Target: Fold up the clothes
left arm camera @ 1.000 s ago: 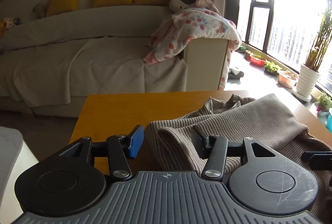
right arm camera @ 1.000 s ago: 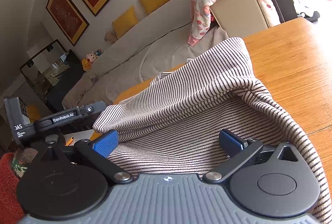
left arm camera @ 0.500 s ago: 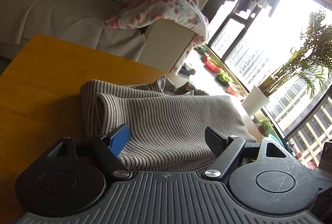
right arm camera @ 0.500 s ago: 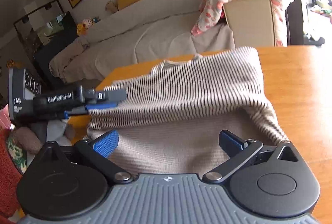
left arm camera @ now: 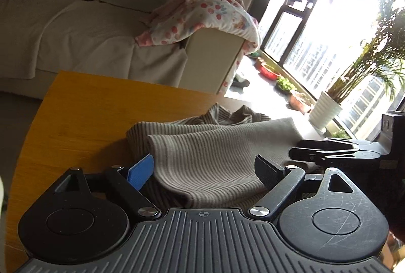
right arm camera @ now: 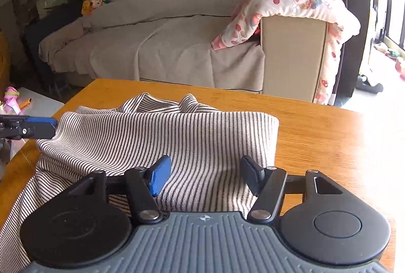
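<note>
Striped sweater (right arm camera: pixel 157 139) folded over on wooden table (right arm camera: pixel 316 136), sofa (right arm camera: pixel 177 45) behind. Left gripper (left arm camera: pixel 205 171) spread wide, jaws just opening, fold of sweater between them, pads clear. Right gripper (right arm camera: pixel 205 176) half spread, jaws just closing over the cloth, not pinching

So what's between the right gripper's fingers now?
In the right wrist view, only striped sweater fabric shows between the right gripper pads, which have just been closing.
</note>
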Available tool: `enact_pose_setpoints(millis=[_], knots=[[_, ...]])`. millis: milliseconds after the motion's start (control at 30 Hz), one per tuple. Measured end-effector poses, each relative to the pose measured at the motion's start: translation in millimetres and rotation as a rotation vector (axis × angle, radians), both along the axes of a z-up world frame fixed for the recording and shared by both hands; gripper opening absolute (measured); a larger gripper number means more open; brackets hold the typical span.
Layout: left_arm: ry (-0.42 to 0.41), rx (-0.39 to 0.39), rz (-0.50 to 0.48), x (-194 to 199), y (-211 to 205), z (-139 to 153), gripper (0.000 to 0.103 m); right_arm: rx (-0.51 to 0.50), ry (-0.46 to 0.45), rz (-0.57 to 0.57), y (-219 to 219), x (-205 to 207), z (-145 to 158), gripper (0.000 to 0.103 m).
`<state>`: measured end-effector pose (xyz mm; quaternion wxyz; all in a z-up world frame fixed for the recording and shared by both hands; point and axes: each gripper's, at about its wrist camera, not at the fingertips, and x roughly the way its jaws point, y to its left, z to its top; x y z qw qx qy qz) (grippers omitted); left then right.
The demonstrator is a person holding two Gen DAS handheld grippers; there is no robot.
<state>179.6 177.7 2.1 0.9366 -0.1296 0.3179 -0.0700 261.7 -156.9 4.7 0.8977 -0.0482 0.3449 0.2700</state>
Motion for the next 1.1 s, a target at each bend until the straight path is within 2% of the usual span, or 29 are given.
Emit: enact_pose_setpoints(millis=[33,100,167,267,400,533,667,700,733,767,800,900,1000,1100], knots=[[0.006,0.044,0.032,1,5,3,0.096,0.004,-0.011,0.007,-5,-1,7,0.064],[0.04,-0.021,0.038,5,26,9,0.096,0.052,-0.016,0.008,-18,4,20,0.071],[0.081,-0.186,-0.002,13,42,10,0.096,0.123,0.026,-0.026,-33,22,27,0.075],[0.116,-0.269,-0.022,24,43,6,0.096,0.207,0.106,-0.063,-48,54,21,0.075],[0.17,-0.259,-0.041,44,36,-10,0.096,0.249,0.211,-0.078,-49,84,-2,0.075],[0.179,-0.304,-0.056,57,37,-25,0.096,0.26,0.29,-0.024,-33,103,-22,0.075],[0.136,-0.339,-0.078,70,36,-30,0.096,0.213,0.277,0.074,2,109,-24,0.077],[0.129,-0.344,-0.084,74,34,-31,0.094,0.2,0.273,0.091,11,109,-23,0.076],[0.127,-0.319,-0.091,78,30,-31,0.091,0.185,0.267,0.109,18,108,-23,0.065],[0.126,-0.295,-0.098,82,26,-32,0.077,0.163,0.259,0.108,23,107,-23,0.056],[0.125,-0.271,-0.105,86,22,-32,0.058,0.14,0.25,0.107,28,106,-22,0.037],[0.131,-0.261,-0.123,90,17,-30,0.042,0.141,0.206,0.102,25,98,-12,0.026],[0.07,-0.26,-0.178,75,14,-13,0.037,0.17,0.123,0.144,10,69,17,0.022],[0.009,-0.241,-0.238,45,10,15,0.036,0.186,0.038,0.19,-8,30,52,0.019]])
